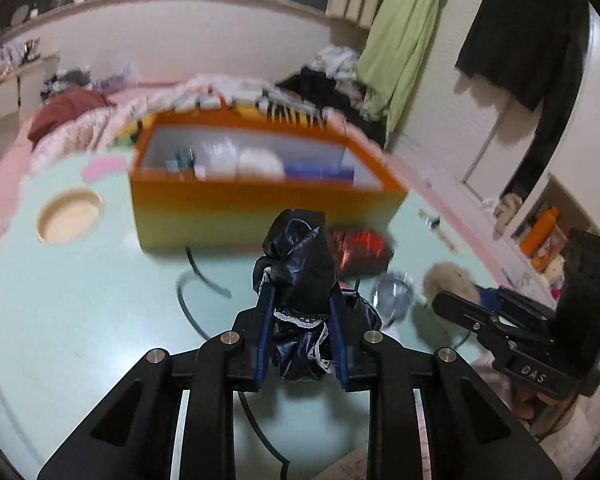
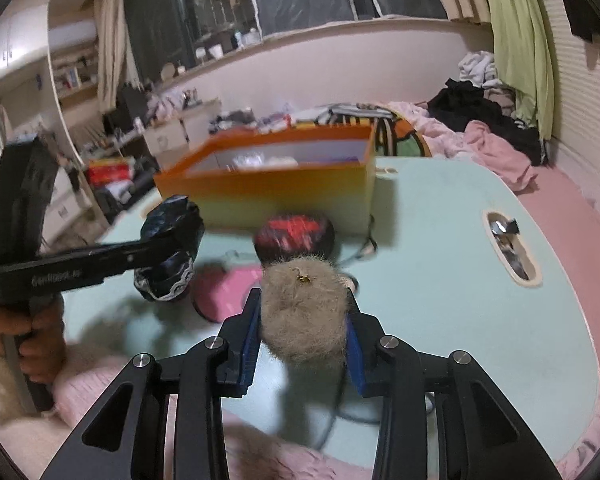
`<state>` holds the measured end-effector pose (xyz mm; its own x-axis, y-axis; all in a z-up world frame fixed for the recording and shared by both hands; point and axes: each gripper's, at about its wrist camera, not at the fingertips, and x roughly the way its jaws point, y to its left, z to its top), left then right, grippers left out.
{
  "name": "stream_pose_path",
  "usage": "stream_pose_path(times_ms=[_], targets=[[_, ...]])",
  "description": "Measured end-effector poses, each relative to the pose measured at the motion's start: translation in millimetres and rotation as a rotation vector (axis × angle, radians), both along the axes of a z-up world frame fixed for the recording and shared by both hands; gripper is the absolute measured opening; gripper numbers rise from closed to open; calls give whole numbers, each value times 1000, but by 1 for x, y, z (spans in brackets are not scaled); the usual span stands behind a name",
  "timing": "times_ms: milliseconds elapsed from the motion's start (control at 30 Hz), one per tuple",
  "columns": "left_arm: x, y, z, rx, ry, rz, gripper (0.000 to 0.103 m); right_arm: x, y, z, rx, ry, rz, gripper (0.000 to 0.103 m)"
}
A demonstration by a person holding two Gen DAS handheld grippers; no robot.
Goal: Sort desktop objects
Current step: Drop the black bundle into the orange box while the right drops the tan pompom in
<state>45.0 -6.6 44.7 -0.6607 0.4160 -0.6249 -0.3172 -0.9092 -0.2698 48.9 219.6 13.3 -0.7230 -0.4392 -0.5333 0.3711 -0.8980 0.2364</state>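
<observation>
My left gripper (image 1: 300, 300) is shut on a black satin scrunchie with white lace trim (image 1: 300, 256), held above the mint-green table (image 1: 80, 312); it also shows in the right wrist view (image 2: 172, 236). My right gripper (image 2: 302, 308) is shut on a beige fluffy pom-pom (image 2: 304, 312), also seen in the left wrist view (image 1: 450, 280). An orange storage box (image 1: 260, 204) with several items inside stands behind both, seen too in the right wrist view (image 2: 276, 192). A red-and-black object (image 1: 360, 250) lies in front of the box.
A black cable (image 1: 188, 292) loops over the table. A clear glass object (image 1: 394, 292) sits right of my left gripper. A round cup hole (image 1: 70, 216) and an oblong slot (image 2: 510, 248) are cut in the tabletop. A pink item (image 2: 224, 288) lies on the table. A cluttered bed lies behind.
</observation>
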Motion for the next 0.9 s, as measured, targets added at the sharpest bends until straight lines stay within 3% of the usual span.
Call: stream_pose_path(times_ms=[167,267,333,367,433,500,600,767,900], targets=[[-29,2,47,20,102,44,26,-38,-23,52,12,122,-9,36],[-61,-2,62,31,111,102,26,-75,-39,74,4,141,-28,36],[-82,-3,63,23,98,139,29,-102,-52,78,59,151,-68,40],[-97,-4,58,20,72,153,34,-118,-59,73,100,117,-65,61],[-114,-6,40,-25,9,205,57,-143,-67,51,197,-21,-85,71],[-127,-8,15,-81,-57,218,72,-156,-66,21,240,-169,-59,73],[-117,0,6,-151,39,166,75,-133,-70,19,316,5,-71,77],[-103,-5,27,-32,68,154,76,-125,-60,33,267,32,-124,78],[-69,-9,43,-27,114,150,79,-85,-38,52,140,69,-147,83]])
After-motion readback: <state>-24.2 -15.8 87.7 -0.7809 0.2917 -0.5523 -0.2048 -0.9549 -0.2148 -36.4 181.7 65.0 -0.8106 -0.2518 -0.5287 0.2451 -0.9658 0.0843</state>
